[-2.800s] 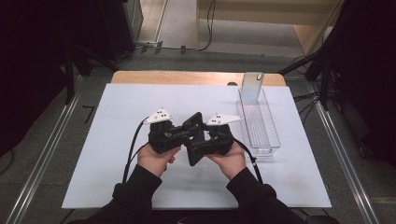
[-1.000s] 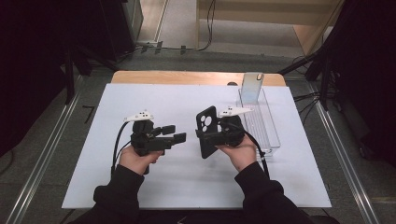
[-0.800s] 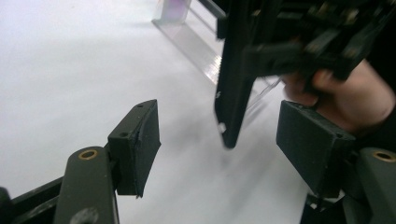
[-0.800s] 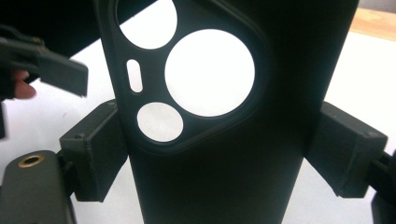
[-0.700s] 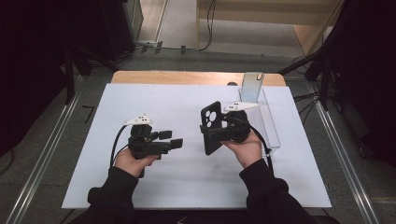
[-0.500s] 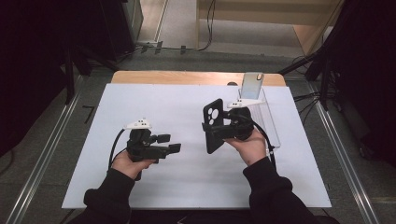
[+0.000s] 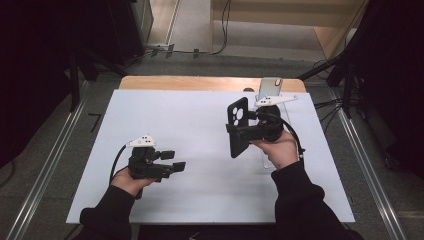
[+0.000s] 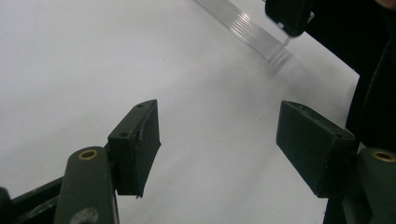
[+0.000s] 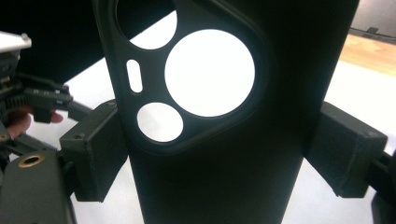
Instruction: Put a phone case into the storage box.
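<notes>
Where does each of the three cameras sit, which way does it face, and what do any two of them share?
High view: above the person's side, looking forward and down on the white table; both forearms, left gripper, right gripper.
Left gripper view: on that gripper, looking across the table between its open jaws toward the clear tray.
Right gripper view: behind its jaws, which clamp the black phone case.
Shared: the case shows in the high view too.

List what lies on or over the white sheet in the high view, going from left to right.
Left tongs, open and empty → black phone case, held upright in the right tongs → clear plastic tray with a phone standing at its far end.
</notes>
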Demonstrator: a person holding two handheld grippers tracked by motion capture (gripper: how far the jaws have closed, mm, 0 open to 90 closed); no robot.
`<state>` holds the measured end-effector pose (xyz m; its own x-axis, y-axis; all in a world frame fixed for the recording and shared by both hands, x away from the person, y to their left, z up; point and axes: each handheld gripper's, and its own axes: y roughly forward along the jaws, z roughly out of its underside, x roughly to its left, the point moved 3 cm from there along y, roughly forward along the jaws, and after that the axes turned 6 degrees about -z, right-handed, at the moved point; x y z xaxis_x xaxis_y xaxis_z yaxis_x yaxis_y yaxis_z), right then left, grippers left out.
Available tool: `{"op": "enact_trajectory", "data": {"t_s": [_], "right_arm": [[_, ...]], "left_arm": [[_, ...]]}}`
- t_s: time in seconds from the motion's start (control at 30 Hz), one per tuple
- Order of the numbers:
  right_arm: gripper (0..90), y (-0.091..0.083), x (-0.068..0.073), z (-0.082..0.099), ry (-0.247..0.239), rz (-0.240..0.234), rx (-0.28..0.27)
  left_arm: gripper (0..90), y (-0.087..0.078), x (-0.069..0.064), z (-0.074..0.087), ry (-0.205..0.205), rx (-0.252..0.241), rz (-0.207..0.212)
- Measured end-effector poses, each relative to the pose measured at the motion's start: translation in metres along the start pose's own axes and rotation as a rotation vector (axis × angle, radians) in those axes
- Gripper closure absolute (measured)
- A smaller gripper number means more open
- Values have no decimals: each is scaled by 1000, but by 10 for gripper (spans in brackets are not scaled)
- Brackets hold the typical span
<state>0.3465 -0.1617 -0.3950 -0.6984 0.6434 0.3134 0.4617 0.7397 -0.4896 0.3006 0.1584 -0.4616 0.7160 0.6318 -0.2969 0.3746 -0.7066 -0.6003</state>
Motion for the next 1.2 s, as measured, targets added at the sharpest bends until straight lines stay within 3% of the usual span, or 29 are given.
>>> {"op": "enact_trajectory", "data": {"t_s": [0.33,0.63,0.83,1.2], "right_arm": [[123,-24,-18,-15,22,72,-57],[123,-39,-43,-21,77,140,-98],[123,-44,-60,-20,93,213,-116],[123,-46,-98,-23,149,296,-135]], "left_arm": [[303,-11,4,11,-29,0,-25],[303,-18,6,16,-50,-4,-39],[303,-20,8,18,-54,-6,-47],[304,-20,9,19,-69,-12,-45]]}}
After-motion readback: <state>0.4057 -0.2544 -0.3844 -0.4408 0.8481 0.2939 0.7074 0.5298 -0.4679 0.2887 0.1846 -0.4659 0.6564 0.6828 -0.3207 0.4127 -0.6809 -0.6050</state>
